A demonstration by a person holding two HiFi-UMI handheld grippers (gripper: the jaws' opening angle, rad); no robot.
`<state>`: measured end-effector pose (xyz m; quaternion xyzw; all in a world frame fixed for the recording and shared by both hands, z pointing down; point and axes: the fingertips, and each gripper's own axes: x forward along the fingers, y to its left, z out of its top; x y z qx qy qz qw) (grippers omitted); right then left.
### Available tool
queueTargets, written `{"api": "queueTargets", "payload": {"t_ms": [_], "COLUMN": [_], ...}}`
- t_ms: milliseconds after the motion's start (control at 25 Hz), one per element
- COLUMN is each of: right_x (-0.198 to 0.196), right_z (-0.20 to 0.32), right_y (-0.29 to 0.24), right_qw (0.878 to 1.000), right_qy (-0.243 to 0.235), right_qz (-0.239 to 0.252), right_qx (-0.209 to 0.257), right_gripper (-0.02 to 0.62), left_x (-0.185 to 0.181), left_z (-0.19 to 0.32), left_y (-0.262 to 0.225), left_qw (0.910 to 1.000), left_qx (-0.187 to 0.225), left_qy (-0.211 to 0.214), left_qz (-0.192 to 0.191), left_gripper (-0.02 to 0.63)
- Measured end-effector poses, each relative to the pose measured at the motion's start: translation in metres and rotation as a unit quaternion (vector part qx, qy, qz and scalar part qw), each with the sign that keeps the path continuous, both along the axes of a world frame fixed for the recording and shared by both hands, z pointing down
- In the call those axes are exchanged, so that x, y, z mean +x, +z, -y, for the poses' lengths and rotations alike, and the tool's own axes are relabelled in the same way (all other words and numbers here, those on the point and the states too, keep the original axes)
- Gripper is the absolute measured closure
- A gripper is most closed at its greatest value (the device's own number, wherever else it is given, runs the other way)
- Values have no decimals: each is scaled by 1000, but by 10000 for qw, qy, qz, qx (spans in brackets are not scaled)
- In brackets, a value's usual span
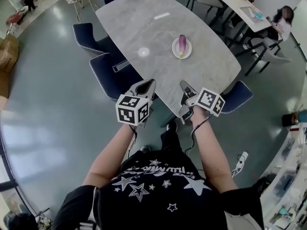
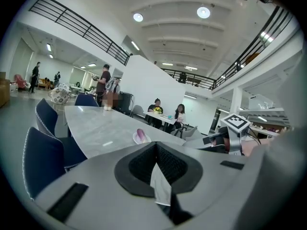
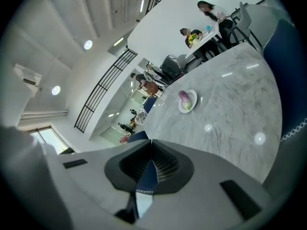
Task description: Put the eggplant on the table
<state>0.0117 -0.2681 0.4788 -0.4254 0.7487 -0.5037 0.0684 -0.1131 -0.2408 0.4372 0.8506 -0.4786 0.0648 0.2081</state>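
Observation:
A purple eggplant (image 1: pixel 182 44) lies on a small white plate (image 1: pixel 174 47) on the right half of the grey marble table (image 1: pixel 139 18). Both grippers hover near the table's front edge, well short of the plate. My left gripper (image 1: pixel 147 84) is shut with nothing in it, and so is my right gripper (image 1: pixel 185 86). In the left gripper view the eggplant (image 2: pixel 140 134) sits far ahead beyond the closed jaws (image 2: pixel 155 145). The right gripper view shows the eggplant (image 3: pixel 184 97) on its plate (image 3: pixel 191 104), up and to the right of the closed jaws (image 3: pixel 151 143).
Blue chairs (image 1: pixel 112 73) stand along the table's left side, with another (image 1: pixel 237 96) at its front right corner. Seated people occupy a second table (image 1: pixel 240 1) at the back right. Grey floor surrounds the table.

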Motion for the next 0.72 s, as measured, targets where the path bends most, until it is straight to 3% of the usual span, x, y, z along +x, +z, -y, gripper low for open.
{"api": "queueTargets", "payload": {"t_ms": [440,720], "right_x": [-11,-4], "right_z": [-96,-137], "right_y": [-3,-17], "right_qw": [9990,9982], "right_qy": [430,413], "right_qz": [-143,-404], "right_qx": [38,170], "right_gripper": [581,581], "left_x": [-10,8], "left_z": [-77,-111], "left_y": [-5,-1], "left_qw": [9987,9966], "left_qx": [97,20], "left_qy": [455,775], "left_qz": [-187,-277], "left_gripper": [598,598]}}
